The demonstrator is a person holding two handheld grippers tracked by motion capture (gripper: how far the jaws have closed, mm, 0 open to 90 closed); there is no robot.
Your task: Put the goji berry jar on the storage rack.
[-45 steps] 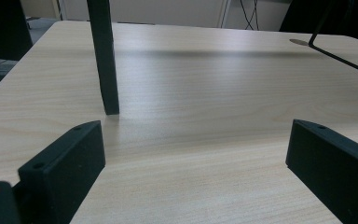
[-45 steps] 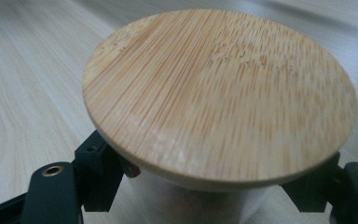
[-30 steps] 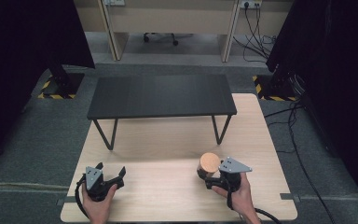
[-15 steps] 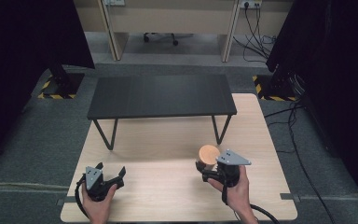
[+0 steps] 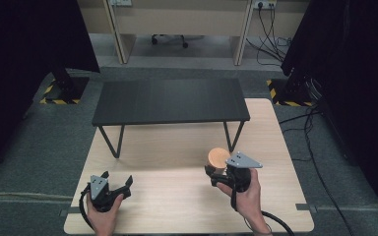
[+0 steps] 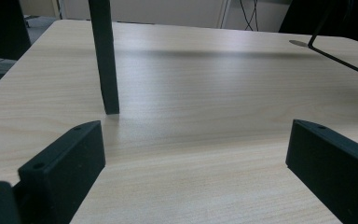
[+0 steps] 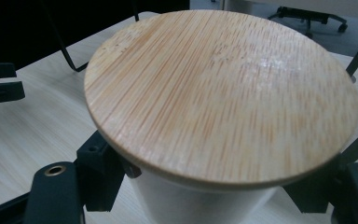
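Observation:
A white jar with a round bamboo lid (image 5: 219, 158) (image 7: 219, 93) hangs a little above the light wooden table (image 5: 177, 147), with my right gripper (image 5: 216, 173) shut on its white body just under the lid. In the right gripper view the jaws press on both sides of the jar. My left gripper (image 5: 115, 183) (image 6: 196, 158) rests low at the table's front left, open, with bare tabletop between its jaws.
A low black bench (image 5: 170, 101) on thin metal legs stands across the far half of the table; one leg (image 6: 105, 56) rises just ahead of the left gripper. Cables (image 5: 295, 123) trail over the grey floor at the right.
My right gripper has lifted the jar off the table and carried it slightly away from me. The left gripper has stayed put.

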